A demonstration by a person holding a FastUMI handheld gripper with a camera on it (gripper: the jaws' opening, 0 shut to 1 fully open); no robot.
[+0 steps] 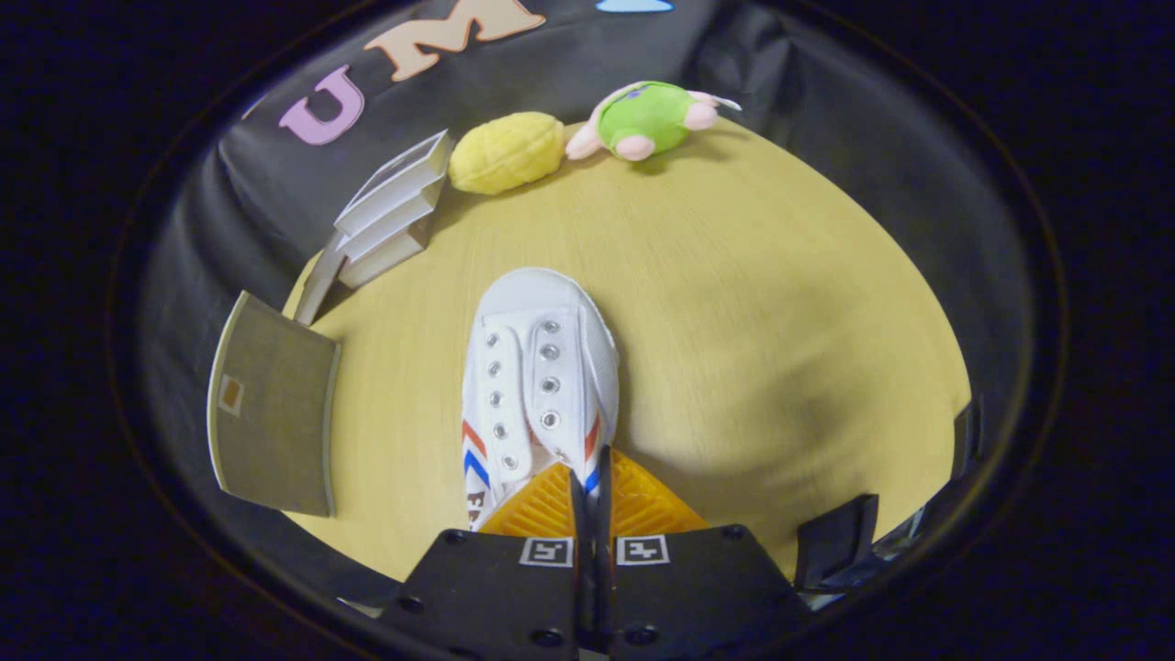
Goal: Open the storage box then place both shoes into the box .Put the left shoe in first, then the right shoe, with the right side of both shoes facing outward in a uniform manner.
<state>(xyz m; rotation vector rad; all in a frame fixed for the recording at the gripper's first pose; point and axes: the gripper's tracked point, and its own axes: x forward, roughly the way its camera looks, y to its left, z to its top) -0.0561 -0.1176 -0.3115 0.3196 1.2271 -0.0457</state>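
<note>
Gripper view is looking down along the two orange fingers (pixel 551 509) onto a white canvas shoe (pixel 537 367) that is lying on the yellow wooden desk (pixel 780 321). The shoe is showing a rounded white toe cap, two rows of metal eyelets with no laces through them, and red and blue chevron stripes on both sides near the heel end. Its long axis is running straight away from the gripper (pixel 592 477) — toe pointing ahead toward the far side of the desk, heel end sitting under the fingers. The fingers are standing pressed together with barely a slit between them, right over the rear of the shoe's opening; whether they are pinching any fabric there is something I cannot tell, since their tips are covering that spot.

Off to the left of the shoe, the storage box (pixel 386 220) is sitting at the desk's far left edge, its pale walls showing, and a grey-brown flap (pixel 275 404) is lying open beside it, nearer the gripper. Beyond the shoe, at the far edge of the desk, a yellow plush toy (pixel 505 151) and a green and pink plush toy (pixel 647 119) are lying side by side, just touching.
</note>
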